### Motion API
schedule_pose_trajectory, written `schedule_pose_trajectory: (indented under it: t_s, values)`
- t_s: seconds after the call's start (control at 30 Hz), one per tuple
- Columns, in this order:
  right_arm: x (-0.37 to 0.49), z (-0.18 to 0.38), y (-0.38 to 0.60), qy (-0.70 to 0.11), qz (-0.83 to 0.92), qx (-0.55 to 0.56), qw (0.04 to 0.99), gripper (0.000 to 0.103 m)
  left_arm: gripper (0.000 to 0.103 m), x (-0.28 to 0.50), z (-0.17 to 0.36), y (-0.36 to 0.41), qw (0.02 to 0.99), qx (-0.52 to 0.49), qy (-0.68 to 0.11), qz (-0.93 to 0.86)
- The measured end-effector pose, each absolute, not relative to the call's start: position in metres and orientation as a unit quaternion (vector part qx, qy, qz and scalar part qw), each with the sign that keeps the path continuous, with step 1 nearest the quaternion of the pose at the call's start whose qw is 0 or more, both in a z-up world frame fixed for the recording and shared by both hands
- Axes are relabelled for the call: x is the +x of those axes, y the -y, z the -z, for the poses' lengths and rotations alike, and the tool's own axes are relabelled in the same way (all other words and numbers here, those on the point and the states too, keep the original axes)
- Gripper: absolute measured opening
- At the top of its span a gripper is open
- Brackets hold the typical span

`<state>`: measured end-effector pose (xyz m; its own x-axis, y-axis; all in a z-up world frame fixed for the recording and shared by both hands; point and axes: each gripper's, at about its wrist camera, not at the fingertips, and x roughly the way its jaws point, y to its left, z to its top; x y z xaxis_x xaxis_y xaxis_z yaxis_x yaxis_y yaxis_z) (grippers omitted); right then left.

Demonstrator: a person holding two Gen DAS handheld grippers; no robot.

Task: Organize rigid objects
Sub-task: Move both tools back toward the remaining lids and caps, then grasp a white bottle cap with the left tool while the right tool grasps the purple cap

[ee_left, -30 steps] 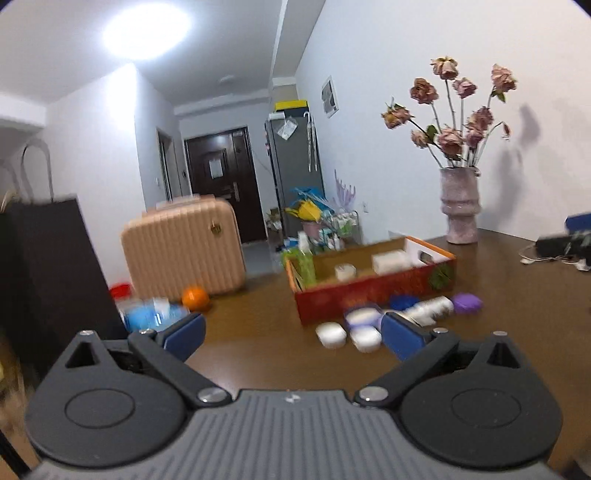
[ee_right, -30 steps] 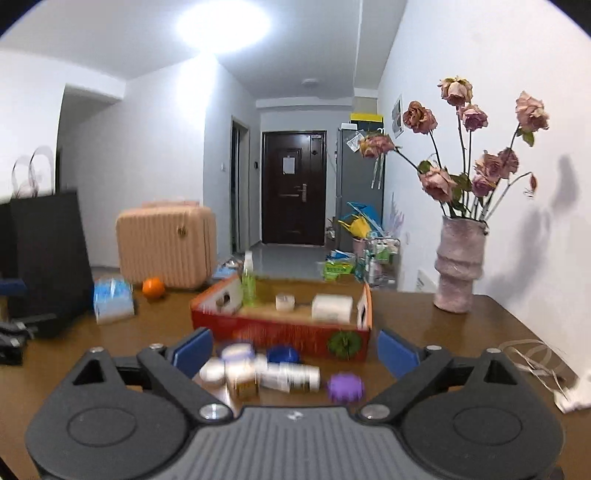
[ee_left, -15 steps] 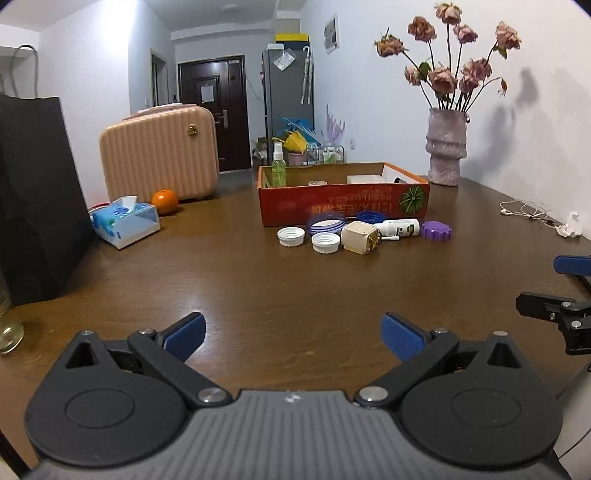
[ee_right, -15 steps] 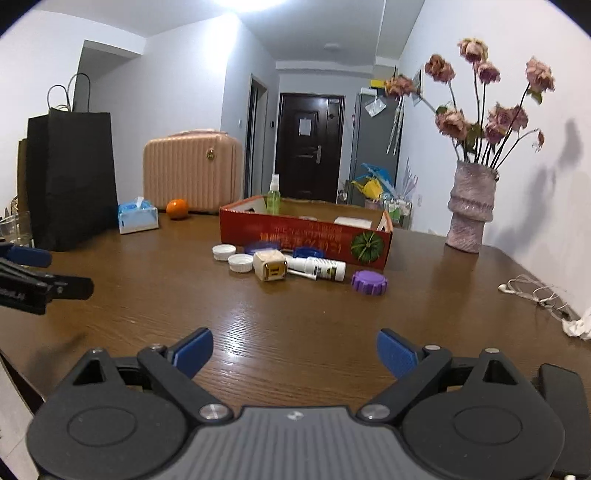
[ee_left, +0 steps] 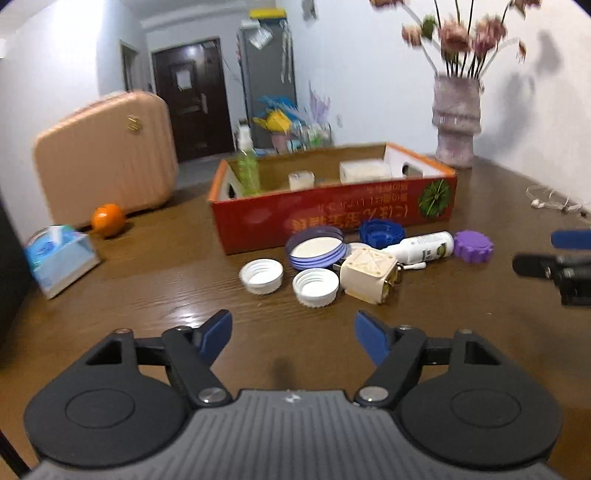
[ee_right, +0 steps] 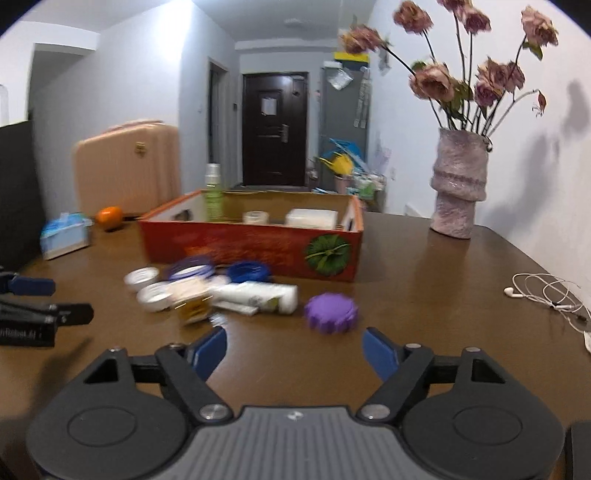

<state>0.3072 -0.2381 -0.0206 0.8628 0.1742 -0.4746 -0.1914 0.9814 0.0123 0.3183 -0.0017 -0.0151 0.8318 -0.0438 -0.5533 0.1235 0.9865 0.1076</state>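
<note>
Red box (ee_left: pixel 332 218) lettering smeared; small lids (ee_right: pixel 155 288) blurred; flowers (ee_left: pixel 458 33) cut off.

vase (ee_right: pixel 459 188) w/ dried roses by wall, peach suitcase (ee_left: pixel 105 155), orange (ee_left: pixel 108 219), tissue box (ee_left: pixel 59 258), earphones (ee_right: pixel 546 295).

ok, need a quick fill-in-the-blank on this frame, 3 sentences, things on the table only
1. The green spray bottle stands inside the ____ cardboard box.
2. The toothed lid nearest the right gripper is ____ in colour.
3. The orange lies on the table in front of the ____.

Missing words: red; purple; suitcase
</note>
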Motion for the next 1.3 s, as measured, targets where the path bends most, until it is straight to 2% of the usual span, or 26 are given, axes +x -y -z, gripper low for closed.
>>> schedule_pose_trajectory:
  t_s: [0.07, 0.17, 0.23, 0.33, 0.4, 0.6, 0.83, 0.87, 0.9, 0.93, 1.0, 1.07, 1.3]
  values:
    - [0.335, 0.025, 0.241, -0.260, -0.090, -0.012, 0.961, 0.076, 0.073, 0.342, 0.022, 0.006, 0.950, 0.070, -0.297, 0.062]
    - [0.369, 0.034, 0.246, -0.289, -0.091, -0.003, 0.953, 0.068, 0.062, 0.367, 0.034, 0.011, 0.945, 0.080, -0.313, 0.052]
    - [0.386, 0.040, 0.250, -0.301, -0.091, 0.007, 0.949, 0.068, 0.062, 0.378, 0.040, 0.015, 0.944, 0.094, -0.311, 0.059]
    - [0.403, 0.047, 0.253, -0.313, -0.089, 0.014, 0.946, 0.064, 0.059, 0.391, 0.045, 0.015, 0.941, 0.094, -0.318, 0.063]
    - [0.413, 0.049, 0.253, -0.318, -0.088, 0.012, 0.944, 0.058, 0.054, 0.397, 0.046, 0.014, 0.941, 0.086, -0.320, 0.066]
    - [0.426, 0.055, 0.255, -0.322, -0.087, 0.013, 0.943, 0.050, 0.041, 0.406, 0.049, 0.009, 0.938, 0.062, -0.330, 0.084]
    - [0.426, 0.056, 0.254, -0.322, -0.085, 0.007, 0.943, 0.050, 0.041, 0.393, 0.045, 0.009, 0.938, 0.061, -0.334, 0.071]
    - [0.425, 0.056, 0.254, -0.322, -0.081, 0.003, 0.943, 0.053, 0.041, 0.390, 0.044, 0.008, 0.939, 0.060, -0.333, 0.068]
    - [0.426, 0.057, 0.253, -0.321, -0.080, -0.001, 0.944, 0.062, 0.041, 0.386, 0.043, 0.007, 0.940, 0.058, -0.331, 0.064]
    - [0.426, 0.058, 0.253, -0.322, -0.078, -0.002, 0.944, 0.064, 0.041, 0.381, 0.041, 0.006, 0.941, 0.055, -0.329, 0.060]
    - [0.429, 0.060, 0.254, -0.328, -0.084, 0.008, 0.941, 0.054, 0.041, 0.373, 0.039, 0.002, 0.941, 0.048, -0.330, 0.051]
    - [0.429, 0.060, 0.255, -0.328, -0.088, 0.018, 0.940, 0.050, 0.041, 0.364, 0.036, 0.000, 0.941, 0.037, -0.332, 0.041]
    - [0.391, 0.043, 0.250, -0.306, -0.095, 0.013, 0.947, 0.050, 0.041, 0.314, 0.015, 0.007, 0.950, 0.024, -0.309, 0.045]
